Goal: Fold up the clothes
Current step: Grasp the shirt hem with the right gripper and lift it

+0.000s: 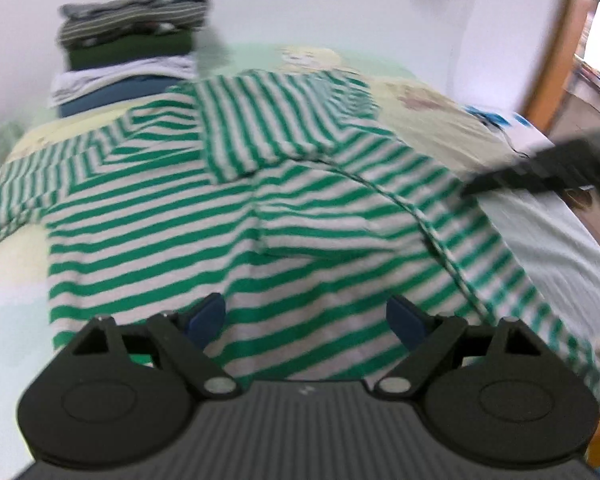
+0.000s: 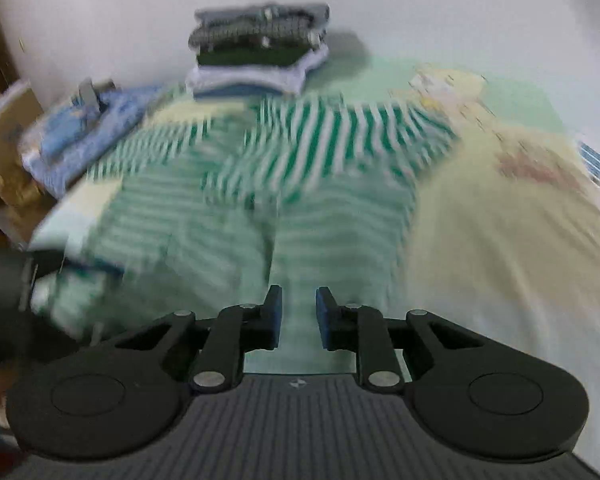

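Note:
A green-and-white striped shirt lies spread on the bed, one sleeve folded across its upper middle. It also shows, blurred, in the right wrist view. My left gripper is open wide and empty, just above the shirt's near hem. My right gripper has its jaws a small gap apart with nothing between them, over the shirt's near edge. The right gripper's dark body also shows in the left wrist view at the shirt's right side.
A stack of folded clothes stands at the back by the white wall, also in the right wrist view. A blue patterned cloth lies left. The bed sheet is pale yellow and green. A wooden door frame is right.

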A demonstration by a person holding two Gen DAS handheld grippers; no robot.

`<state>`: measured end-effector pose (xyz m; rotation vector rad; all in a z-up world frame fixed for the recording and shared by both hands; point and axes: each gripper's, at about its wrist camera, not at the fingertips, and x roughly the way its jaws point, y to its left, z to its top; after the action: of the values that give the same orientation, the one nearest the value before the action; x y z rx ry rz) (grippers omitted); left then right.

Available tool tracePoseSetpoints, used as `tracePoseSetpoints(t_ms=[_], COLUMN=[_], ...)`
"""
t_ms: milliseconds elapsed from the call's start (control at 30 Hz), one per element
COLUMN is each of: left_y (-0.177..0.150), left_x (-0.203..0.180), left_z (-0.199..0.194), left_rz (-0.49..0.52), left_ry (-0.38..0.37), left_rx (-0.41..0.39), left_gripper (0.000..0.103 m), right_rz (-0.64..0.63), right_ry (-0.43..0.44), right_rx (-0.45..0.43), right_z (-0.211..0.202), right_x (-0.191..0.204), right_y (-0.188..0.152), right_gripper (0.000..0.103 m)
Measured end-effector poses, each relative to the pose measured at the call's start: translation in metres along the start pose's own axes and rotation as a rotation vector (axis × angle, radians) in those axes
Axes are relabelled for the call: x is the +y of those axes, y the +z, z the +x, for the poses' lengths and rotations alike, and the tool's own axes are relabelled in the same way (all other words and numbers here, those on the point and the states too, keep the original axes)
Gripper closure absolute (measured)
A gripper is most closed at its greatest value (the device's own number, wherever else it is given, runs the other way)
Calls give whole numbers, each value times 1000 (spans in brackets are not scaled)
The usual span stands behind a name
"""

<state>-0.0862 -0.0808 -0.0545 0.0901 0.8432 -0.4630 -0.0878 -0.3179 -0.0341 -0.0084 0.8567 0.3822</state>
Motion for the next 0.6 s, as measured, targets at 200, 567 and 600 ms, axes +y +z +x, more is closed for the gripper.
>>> tracePoseSetpoints(t_ms=[200,567,600], left_y=[-4,6,5], left_x=[-1,-20,-22], left_z=[5,-3,-6], left_rz=[108,188,189], left_ry=[-101,-158,-157], left_rx=[37,23,20], left_gripper=[12,6,6], right_rz=[-24,8,22], right_ry=[-87,-202,-189], right_rx=[83,127,128], right_z=[-64,-53,-56], right_x=[62,101,99], right_y=[-88,-132,-130], right_gripper=[82,93,93])
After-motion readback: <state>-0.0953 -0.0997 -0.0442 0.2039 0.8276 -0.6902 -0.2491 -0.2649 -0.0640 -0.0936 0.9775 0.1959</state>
